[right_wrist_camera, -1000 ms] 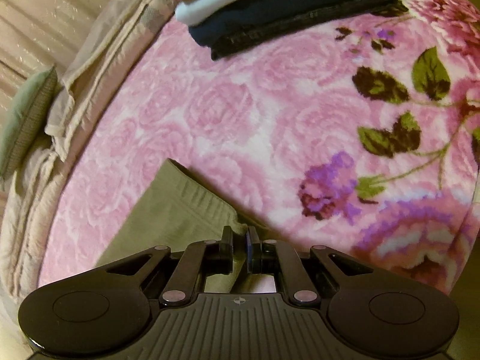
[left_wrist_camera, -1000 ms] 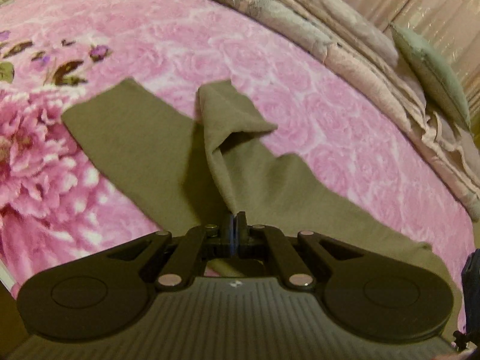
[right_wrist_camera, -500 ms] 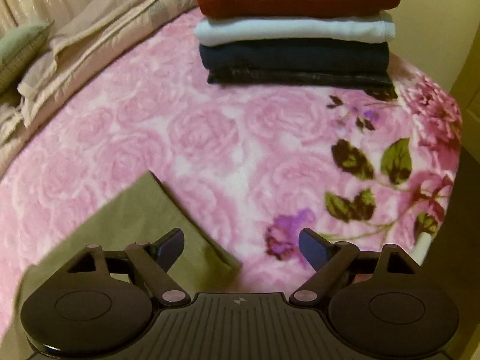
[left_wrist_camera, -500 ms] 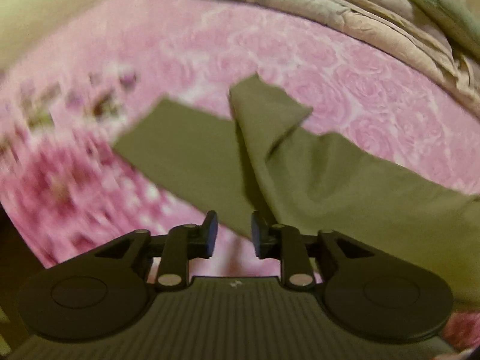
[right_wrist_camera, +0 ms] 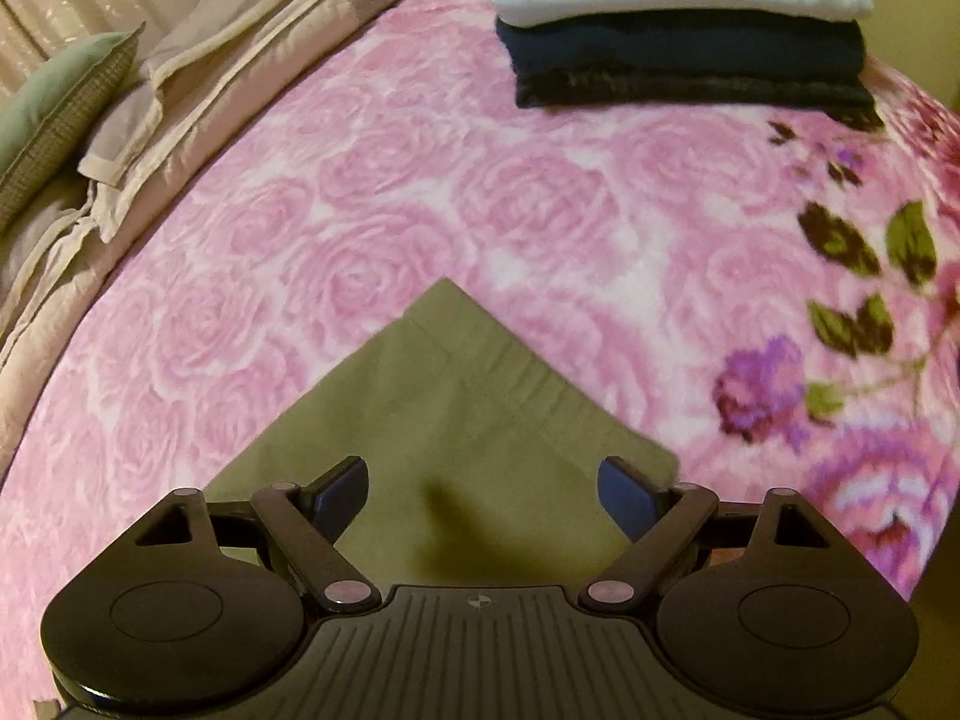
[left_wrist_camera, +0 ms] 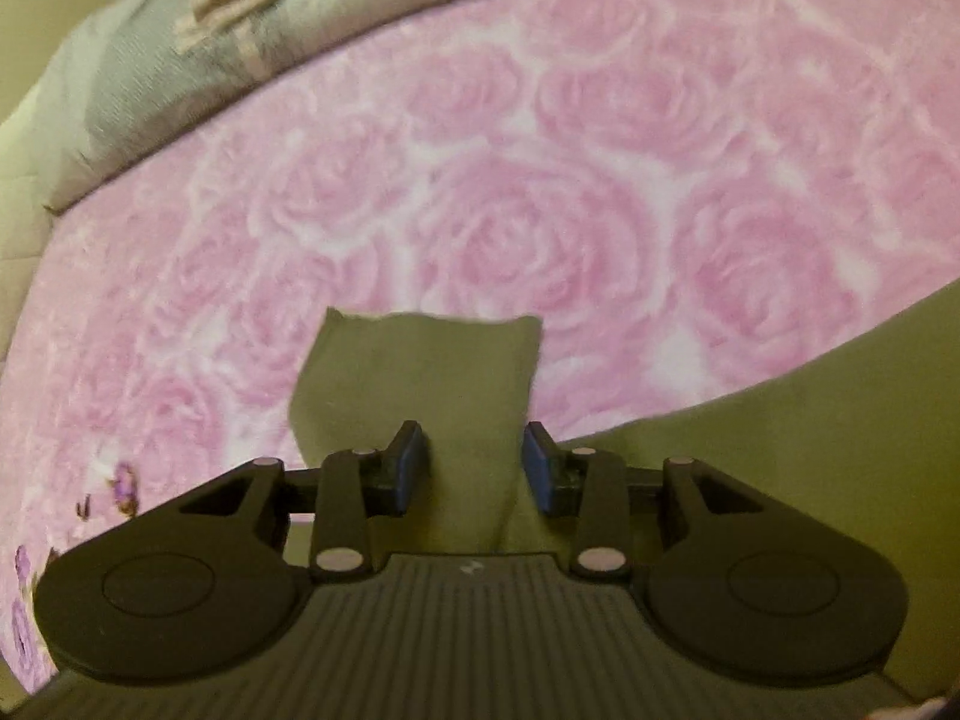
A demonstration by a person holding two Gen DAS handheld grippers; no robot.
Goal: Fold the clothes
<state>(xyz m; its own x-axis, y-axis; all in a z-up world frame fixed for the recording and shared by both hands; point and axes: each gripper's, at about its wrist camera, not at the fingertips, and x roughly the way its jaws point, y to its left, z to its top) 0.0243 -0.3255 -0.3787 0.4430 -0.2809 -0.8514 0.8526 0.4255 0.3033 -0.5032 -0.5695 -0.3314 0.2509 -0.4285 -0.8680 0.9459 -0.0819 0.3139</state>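
An olive-green garment lies on the pink rose blanket point(left_wrist_camera: 540, 180). In the left wrist view its narrow sleeve end point(left_wrist_camera: 420, 372) points away from me, and a wider part point(left_wrist_camera: 810, 432) spreads to the right. My left gripper point(left_wrist_camera: 474, 456) hovers over the sleeve; its jaws are closing with the cloth between them, but the pads stand apart from it. In the right wrist view a flat corner of the garment point(right_wrist_camera: 456, 384) lies under my right gripper point(right_wrist_camera: 483, 486), which is wide open and holds nothing.
A stack of folded clothes point(right_wrist_camera: 684, 30), red, white, navy and black, sits at the blanket's far edge. Beige bedding point(right_wrist_camera: 198, 72) and a green pillow point(right_wrist_camera: 54, 96) lie bunched along the left. The same bedding point(left_wrist_camera: 180, 60) borders the blanket in the left wrist view.
Both grippers opened and let go of the olive cloth. The left one swung and rolled over the sleeve end. The right one drew back, so more of the corner shows.
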